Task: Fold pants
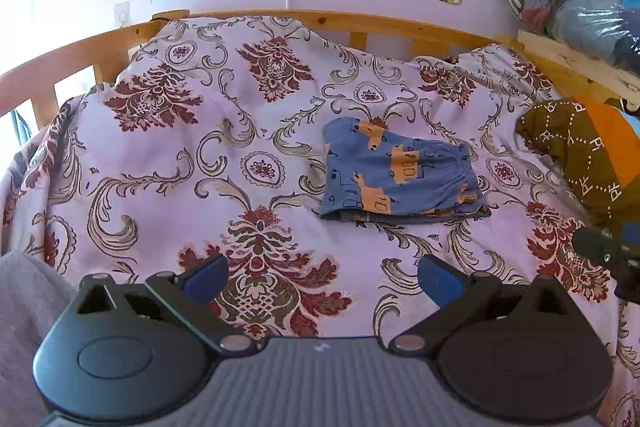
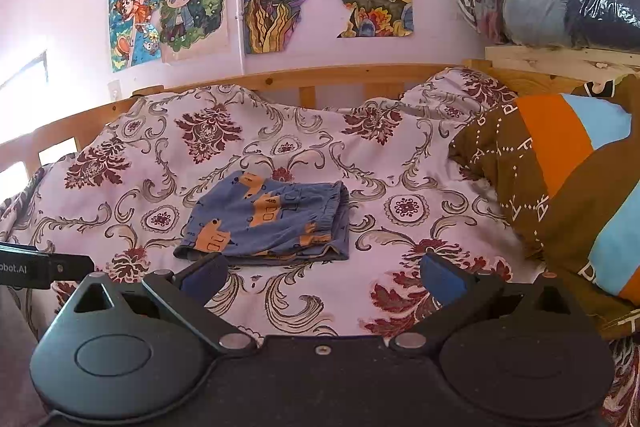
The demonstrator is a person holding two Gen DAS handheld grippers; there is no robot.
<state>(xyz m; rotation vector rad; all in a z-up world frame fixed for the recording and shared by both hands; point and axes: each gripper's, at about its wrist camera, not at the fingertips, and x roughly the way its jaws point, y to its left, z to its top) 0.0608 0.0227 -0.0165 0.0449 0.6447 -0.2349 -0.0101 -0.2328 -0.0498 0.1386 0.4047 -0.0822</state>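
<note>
Pants [image 2: 266,217] lie folded compact on bed [image 2: 400,211], apparently finished; left tongs [image 1: 322,281] and right tongs [image 2: 324,277] spread, empty, clear.

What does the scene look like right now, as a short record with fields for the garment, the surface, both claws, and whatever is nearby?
garment: blue pants with orange vehicle print, folded into a compact rectangle
surface: white bedspread with dark red floral pattern, garment lying flat on it
left claw: open, holding nothing, short of the garment
right claw: open, holding nothing, just short of the garment's near edge
nearby: brown pillow with orange and light blue stripes, to the garment's right
</note>
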